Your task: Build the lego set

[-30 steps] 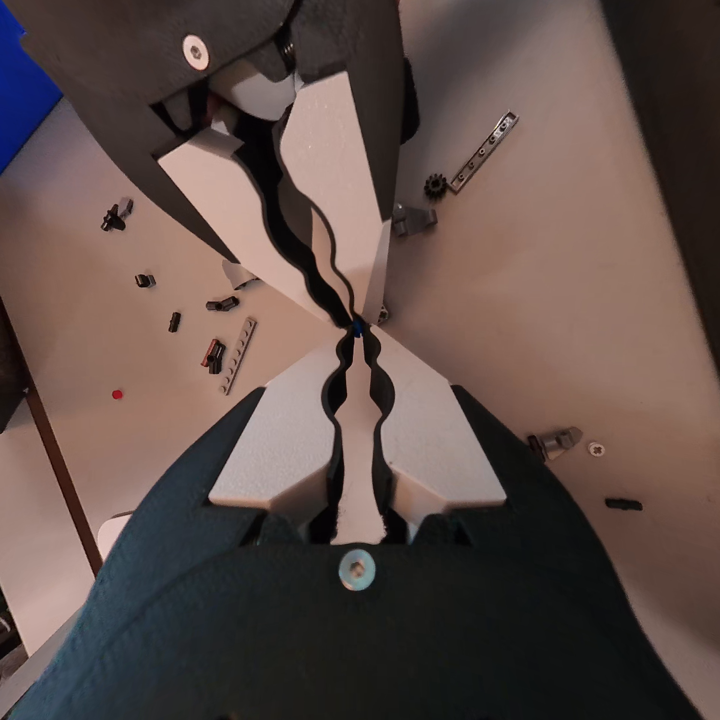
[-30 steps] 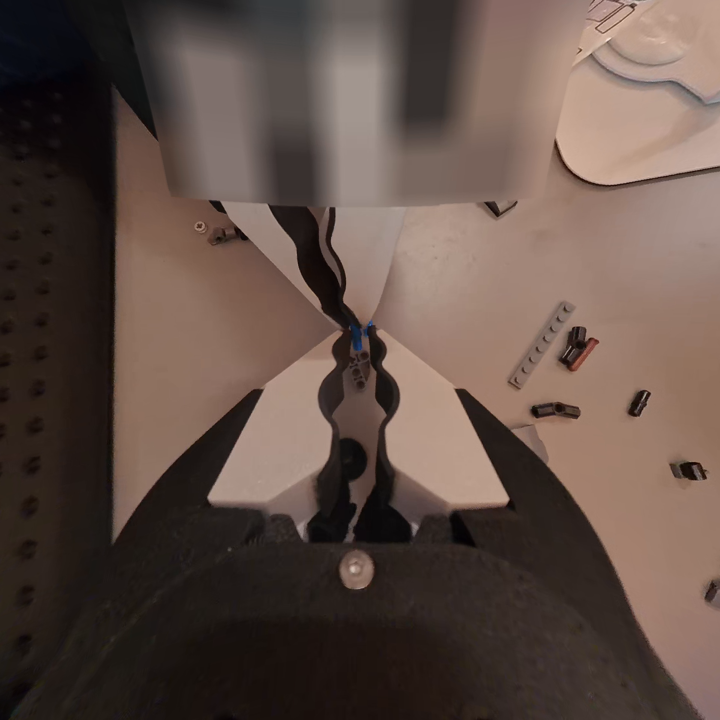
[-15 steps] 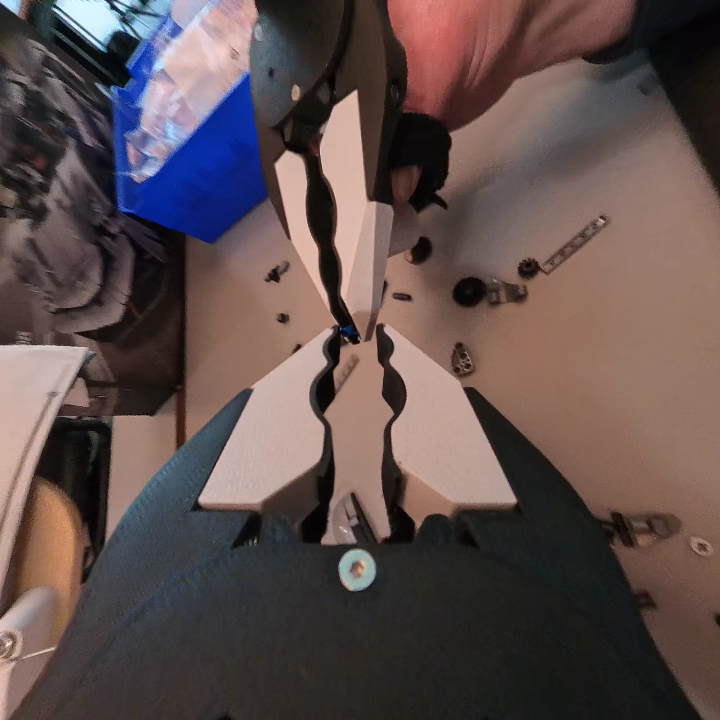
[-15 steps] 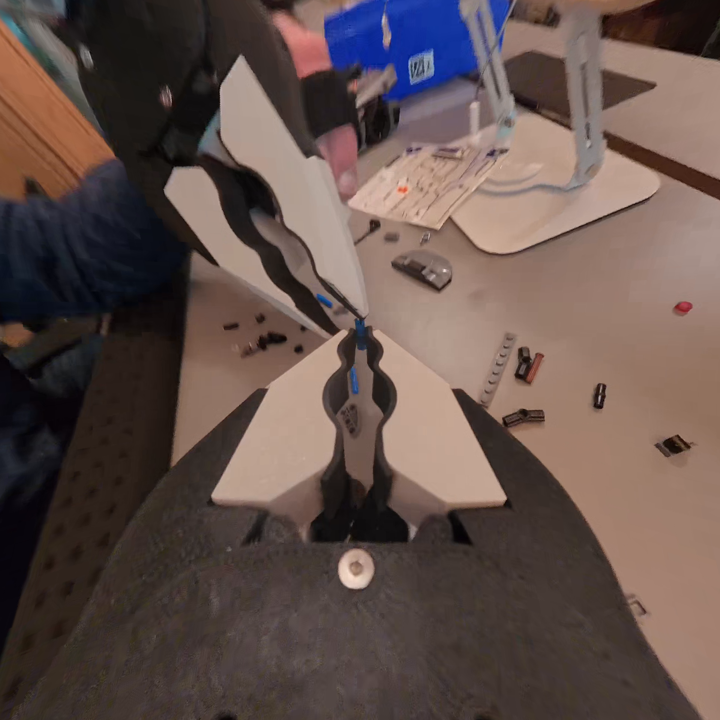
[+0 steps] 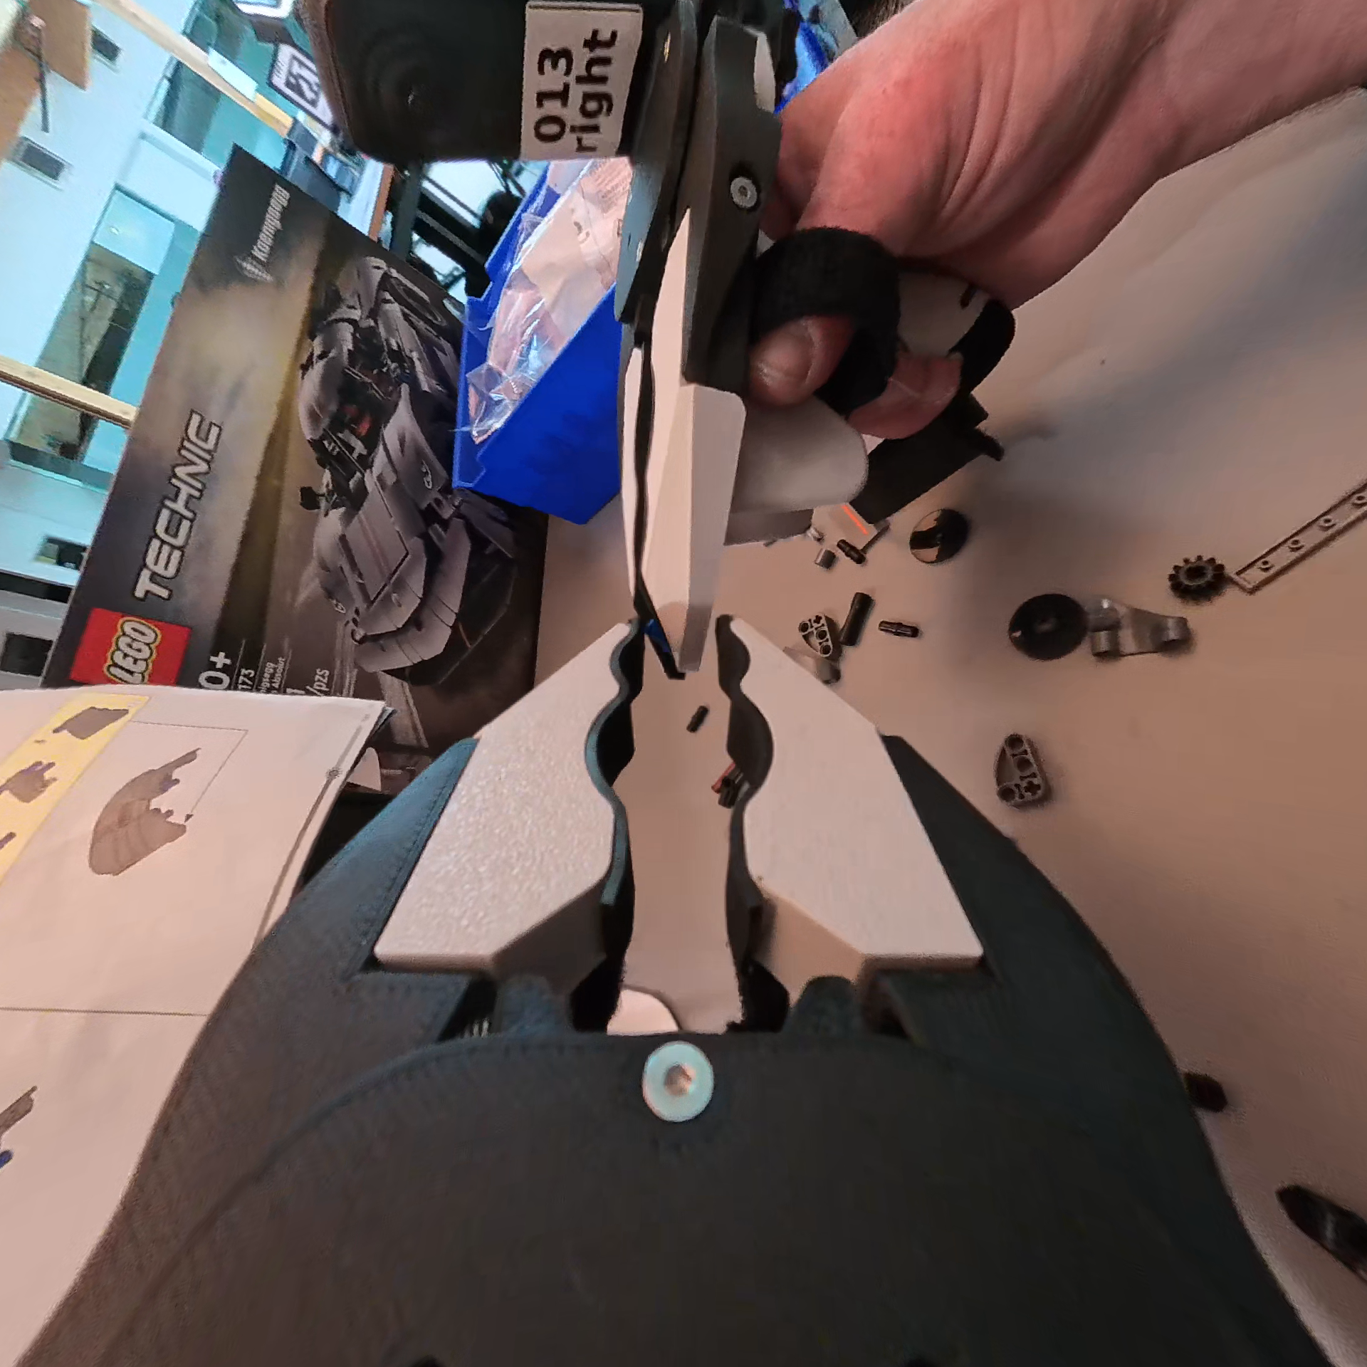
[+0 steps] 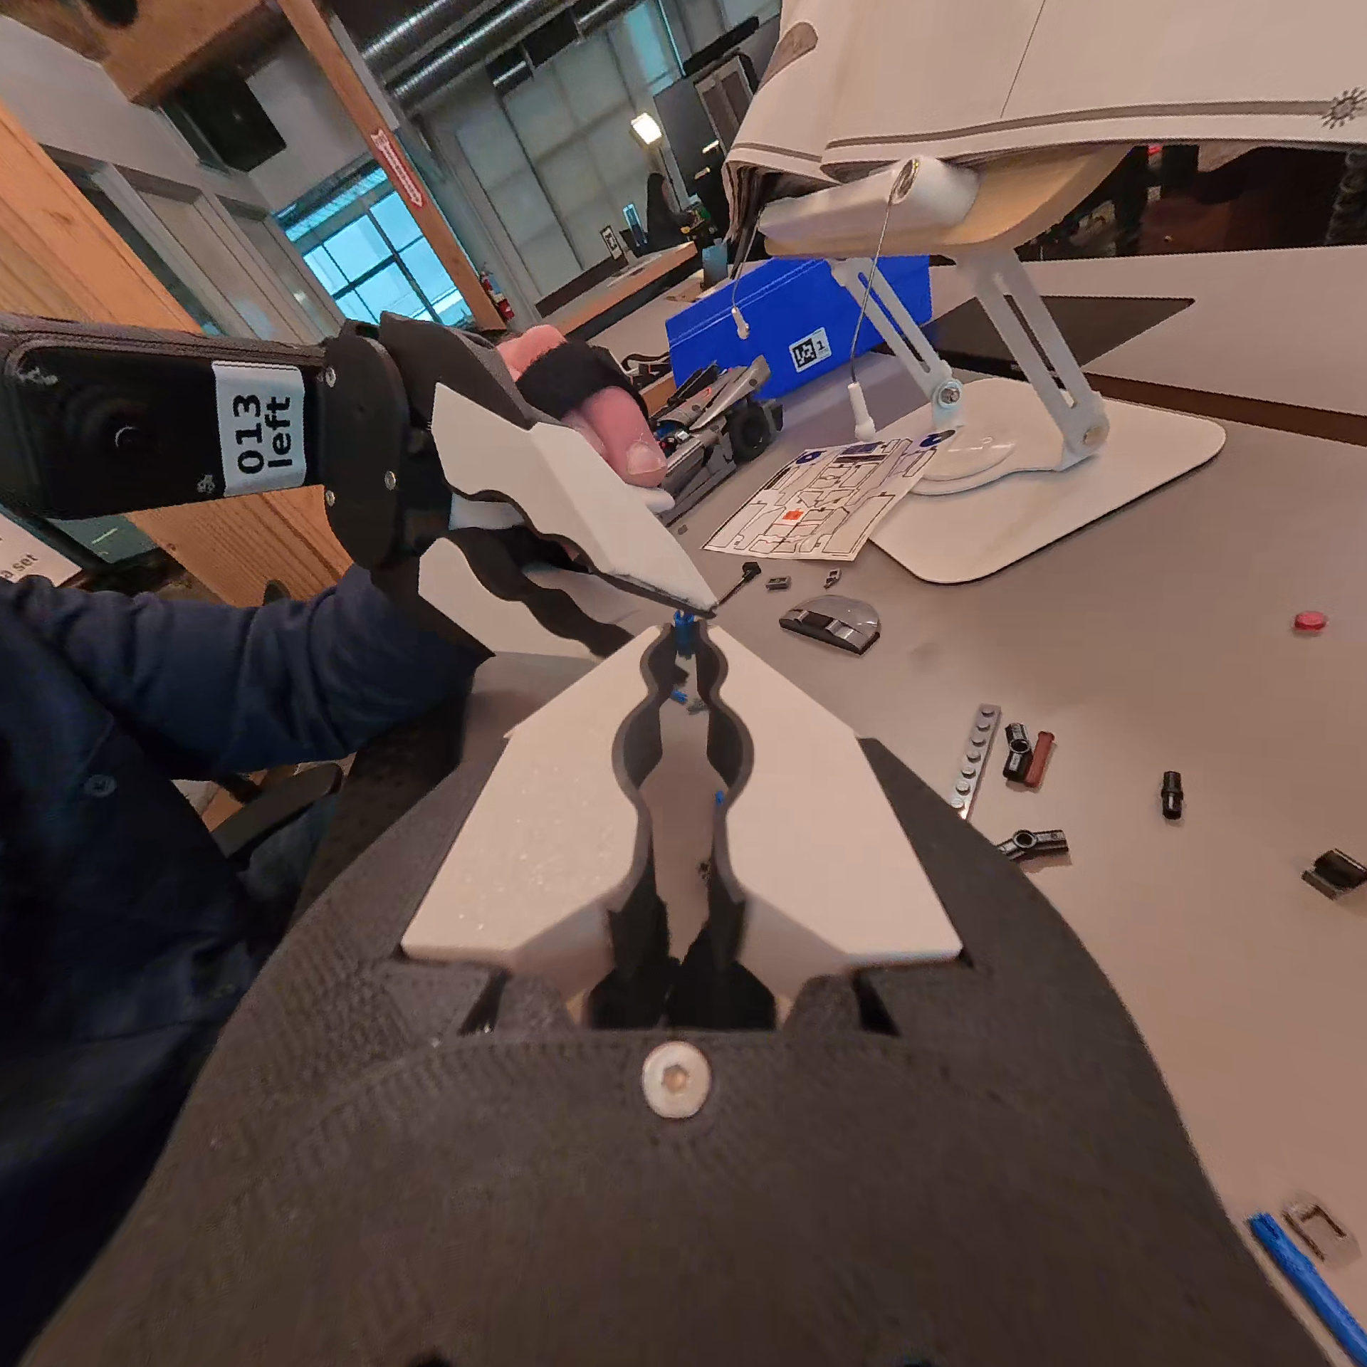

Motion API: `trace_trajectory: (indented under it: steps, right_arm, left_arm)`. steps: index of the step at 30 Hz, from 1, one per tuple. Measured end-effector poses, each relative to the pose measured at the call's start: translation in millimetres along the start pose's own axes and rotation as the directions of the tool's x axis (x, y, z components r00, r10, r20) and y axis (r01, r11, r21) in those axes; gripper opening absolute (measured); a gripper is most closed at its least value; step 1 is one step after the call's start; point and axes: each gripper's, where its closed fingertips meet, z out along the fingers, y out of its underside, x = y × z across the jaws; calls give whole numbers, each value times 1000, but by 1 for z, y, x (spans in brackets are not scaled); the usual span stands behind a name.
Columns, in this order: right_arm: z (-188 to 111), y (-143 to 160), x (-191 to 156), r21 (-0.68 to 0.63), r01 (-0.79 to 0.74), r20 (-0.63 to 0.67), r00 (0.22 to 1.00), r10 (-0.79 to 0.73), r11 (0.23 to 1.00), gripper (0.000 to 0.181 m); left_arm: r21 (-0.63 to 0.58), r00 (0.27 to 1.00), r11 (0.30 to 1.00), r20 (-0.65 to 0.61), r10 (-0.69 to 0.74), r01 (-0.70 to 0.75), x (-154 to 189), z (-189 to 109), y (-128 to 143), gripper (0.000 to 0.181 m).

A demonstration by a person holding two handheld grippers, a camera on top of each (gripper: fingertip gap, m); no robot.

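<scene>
Each gripper is built from a black, rough-textured body with one silver screw in the middle, and two pale grey fingers point(image 5: 532, 828) lined with wavy black pads are fitted to it. A white label is stuck on every black handle. A dark blue sleeve point(image 6: 244, 666) and black finger straps point(image 5: 821, 311) are worn.

Left hand-held gripper point(image 5: 677, 636) with fingers parted, tip to tip against right hand-held gripper point(image 6: 684, 636), closed at its tips.
</scene>
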Motion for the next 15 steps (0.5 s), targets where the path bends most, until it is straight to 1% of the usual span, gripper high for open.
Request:
trace_trajectory:
  steps: [3,6,12,15]
  right_arm:
    - [0,0,-1,0,4,-1,1000,-4,1000,4]
    - [0,1,0,-6,0,-1,1000,0,1000,3]
    - [3,7,-4,-50,10,18,1000,-9,999,3]
    - [4,5,-8,-37,8,41,999,-6,999,4]
  left_arm:
    - [-2,1000,1000,24,17,-17,-2,0,-1,14]
    - [-5,1000,1000,18,24,-24,-1,0,0,14]
    - [-29,997,998,-49,55,-56,6,-5,3,14]
    - [-17,997,999,-55,47,-48,5,-9,1,14]
